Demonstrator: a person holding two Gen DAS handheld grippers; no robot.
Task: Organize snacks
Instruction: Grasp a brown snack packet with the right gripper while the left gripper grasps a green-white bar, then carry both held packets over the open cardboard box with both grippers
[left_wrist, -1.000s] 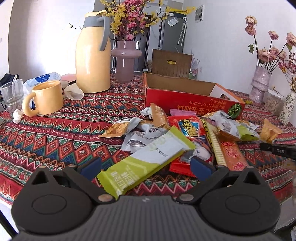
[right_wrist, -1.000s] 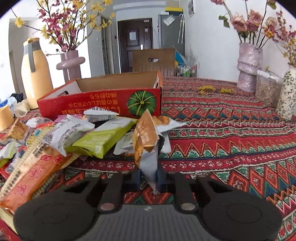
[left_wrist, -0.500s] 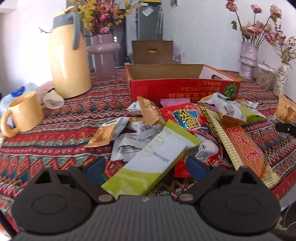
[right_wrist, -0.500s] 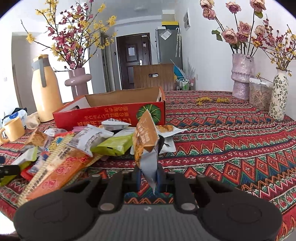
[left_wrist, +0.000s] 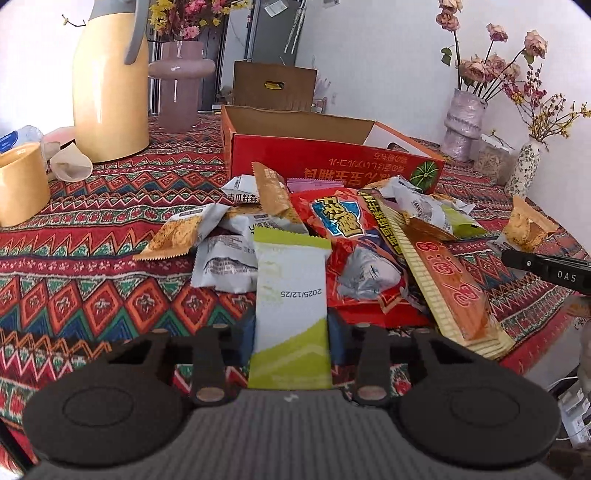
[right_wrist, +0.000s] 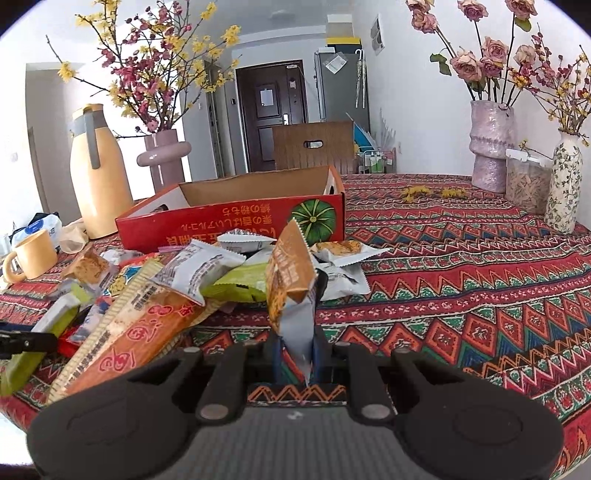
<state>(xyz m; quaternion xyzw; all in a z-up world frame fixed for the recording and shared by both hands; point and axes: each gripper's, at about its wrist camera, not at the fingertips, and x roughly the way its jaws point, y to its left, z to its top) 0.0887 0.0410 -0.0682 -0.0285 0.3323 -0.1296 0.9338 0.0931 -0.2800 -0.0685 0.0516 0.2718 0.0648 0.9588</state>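
A heap of snack packets (left_wrist: 343, 236) lies on the patterned tablecloth in front of an open red cardboard box (left_wrist: 332, 162). My left gripper (left_wrist: 290, 343) is shut on a green and white packet (left_wrist: 290, 291), held flat and pointing at the heap. My right gripper (right_wrist: 295, 354) is shut on the grey end of a brown and grey packet (right_wrist: 290, 280), held upright above the cloth right of the heap (right_wrist: 177, 280). The box (right_wrist: 236, 221) stands behind the heap. The right gripper's finger (left_wrist: 546, 267) and its packet (left_wrist: 526, 225) show at the left view's right edge.
A tall yellow thermos (left_wrist: 110, 81), a pink vase (left_wrist: 177, 85) and a yellow mug (left_wrist: 20, 184) stand at the back left. Vases (right_wrist: 491, 147) with flowers and a jar (right_wrist: 524, 181) stand at the back right. The table's near edge is just below both grippers.
My left gripper's fingers have closed onto the green and white packet, which has turned from slanted to straight. The right gripper keeps its hold and has drawn back and up a little.
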